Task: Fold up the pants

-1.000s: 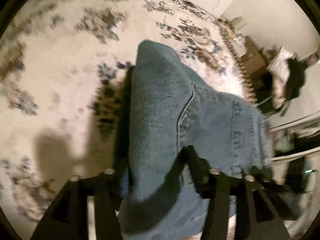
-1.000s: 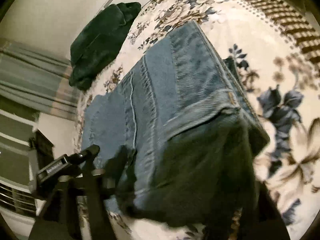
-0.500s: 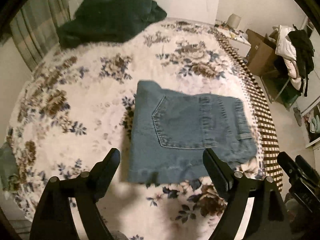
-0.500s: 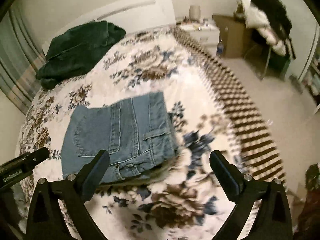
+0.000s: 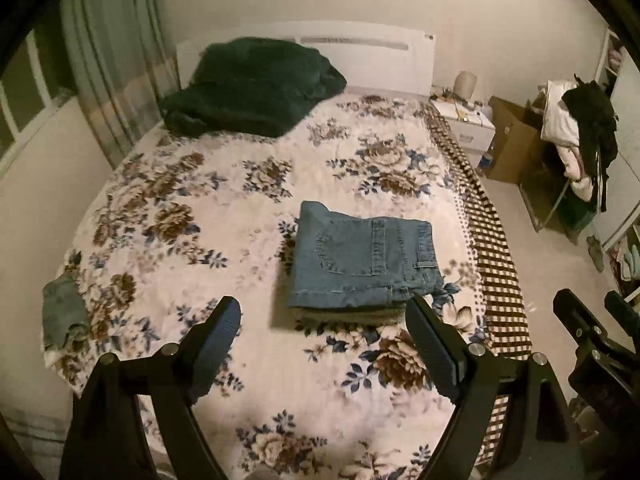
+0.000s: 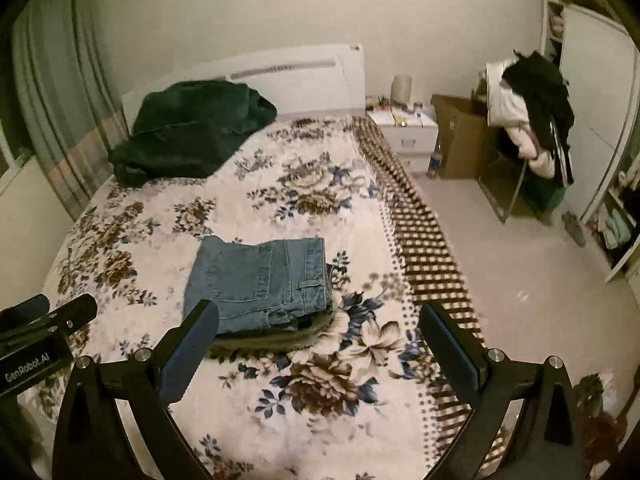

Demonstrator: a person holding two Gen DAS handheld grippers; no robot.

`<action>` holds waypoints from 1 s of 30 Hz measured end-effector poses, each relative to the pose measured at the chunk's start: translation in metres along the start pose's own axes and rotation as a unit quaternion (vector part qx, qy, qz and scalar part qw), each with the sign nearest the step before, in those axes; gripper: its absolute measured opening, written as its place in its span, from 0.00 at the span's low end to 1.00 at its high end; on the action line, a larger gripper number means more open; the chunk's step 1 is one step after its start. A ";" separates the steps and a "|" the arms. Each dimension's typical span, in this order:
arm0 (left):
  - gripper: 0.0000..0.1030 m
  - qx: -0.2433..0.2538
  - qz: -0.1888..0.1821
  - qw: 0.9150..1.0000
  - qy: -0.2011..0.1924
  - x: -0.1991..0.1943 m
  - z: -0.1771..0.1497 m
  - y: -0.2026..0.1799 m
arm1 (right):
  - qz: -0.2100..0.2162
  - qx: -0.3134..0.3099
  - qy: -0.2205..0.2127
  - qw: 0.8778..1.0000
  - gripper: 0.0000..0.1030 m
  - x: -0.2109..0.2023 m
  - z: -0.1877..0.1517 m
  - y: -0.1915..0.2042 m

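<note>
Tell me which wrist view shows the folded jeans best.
The left wrist view: the folded jeans lie clear between the jaws on the floral bedspread, back pocket and waistband visible. In the right wrist view the jeans sit lower left, and one finger of the right gripper covers their near corner.

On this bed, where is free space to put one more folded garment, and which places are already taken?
The widest free patch of the floral bedspread lies between the folded jeans, the dark green blanket near the headboard and a small grey-green cloth at the far side edge. The near end, below the jeans, is also bare. The jeans crowd the checkered edge.
</note>
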State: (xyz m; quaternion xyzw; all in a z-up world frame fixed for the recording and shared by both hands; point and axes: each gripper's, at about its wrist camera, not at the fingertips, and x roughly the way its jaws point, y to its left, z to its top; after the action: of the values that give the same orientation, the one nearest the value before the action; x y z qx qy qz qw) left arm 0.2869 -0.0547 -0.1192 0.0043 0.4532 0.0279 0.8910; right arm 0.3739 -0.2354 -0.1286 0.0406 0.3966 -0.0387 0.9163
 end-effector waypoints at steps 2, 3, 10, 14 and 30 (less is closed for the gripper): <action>0.82 -0.005 0.001 1.000 -0.009 -0.025 -0.005 0.001 | 0.005 -0.005 -0.004 1.000 0.99 -0.029 0.000 0.000; 0.82 -0.005 0.005 1.000 -0.014 -0.034 -0.007 0.000 | 0.006 -0.007 -0.010 1.000 0.99 -0.047 -0.001 0.000; 0.96 0.002 0.009 0.998 -0.056 -0.103 -0.025 -0.008 | 0.020 -0.018 -0.042 0.999 0.99 -0.142 -0.008 -0.002; 0.96 0.000 0.008 0.997 -0.071 -0.127 -0.036 -0.011 | 0.019 -0.022 -0.055 0.998 1.00 -0.179 -0.016 -0.005; 0.96 -0.008 0.026 0.996 -0.088 -0.165 -0.058 -0.013 | 0.023 -0.024 -0.065 0.997 1.00 -0.233 -0.028 -0.024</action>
State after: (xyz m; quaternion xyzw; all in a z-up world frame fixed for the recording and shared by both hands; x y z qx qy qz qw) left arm 0.1442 -0.0777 -0.0204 0.0111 0.3723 0.0543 0.9265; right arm 0.1921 -0.2477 0.0220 0.0257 0.3359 -0.0104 0.9415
